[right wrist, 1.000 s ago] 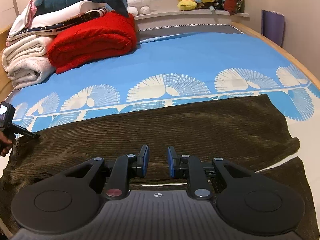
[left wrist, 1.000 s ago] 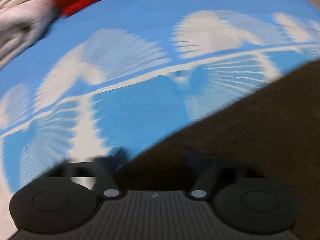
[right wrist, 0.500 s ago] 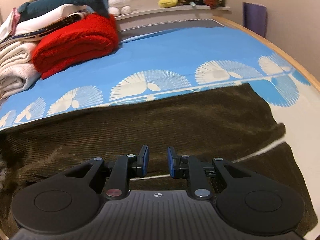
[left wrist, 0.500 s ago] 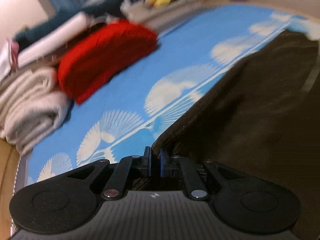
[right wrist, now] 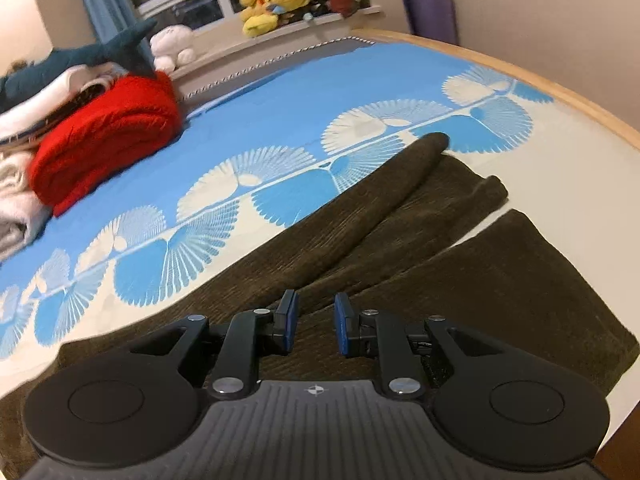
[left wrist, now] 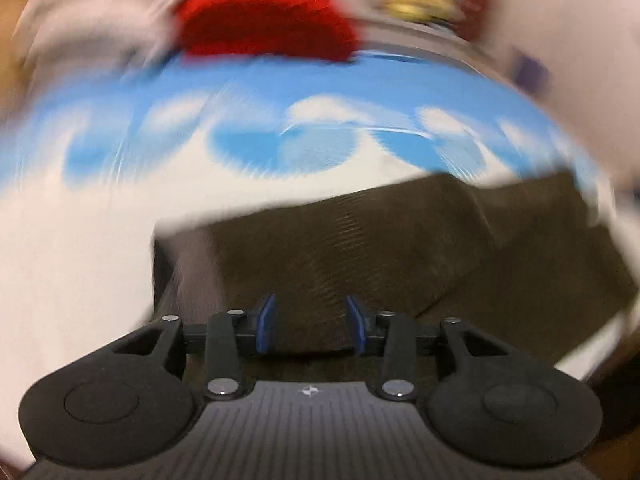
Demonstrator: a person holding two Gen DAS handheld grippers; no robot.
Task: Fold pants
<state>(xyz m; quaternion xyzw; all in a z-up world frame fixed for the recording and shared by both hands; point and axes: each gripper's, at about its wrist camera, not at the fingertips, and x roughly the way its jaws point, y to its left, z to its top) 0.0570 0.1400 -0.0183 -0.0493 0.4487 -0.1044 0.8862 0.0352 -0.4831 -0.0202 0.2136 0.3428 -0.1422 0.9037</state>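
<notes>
Dark brown corduroy pants (right wrist: 400, 240) lie on the blue-and-white bedspread (right wrist: 304, 80), one part doubled over the other with a raised fold running toward the far right. My right gripper (right wrist: 315, 322) hovers over the near part of the pants, its blue pads a narrow gap apart with nothing between them. The left wrist view is blurred by motion. There the pants (left wrist: 380, 248) lie as a folded brown slab, and my left gripper (left wrist: 311, 324) is above their near edge. Its jaws are opening and hold nothing.
A folded red blanket (right wrist: 104, 136) and pale folded bedding (right wrist: 16, 184) sit at the far left under a plush shark (right wrist: 80, 56). Plush toys (right wrist: 272, 4) line the windowsill. The wooden bed edge (right wrist: 560, 92) curves along the right, with a purple roll (right wrist: 430, 12) behind it.
My left gripper was shut on the pants' edge half a second ago and has let go, jaws spreading. That part of the pants now lies folded over. My right gripper shifted right and rolled.
</notes>
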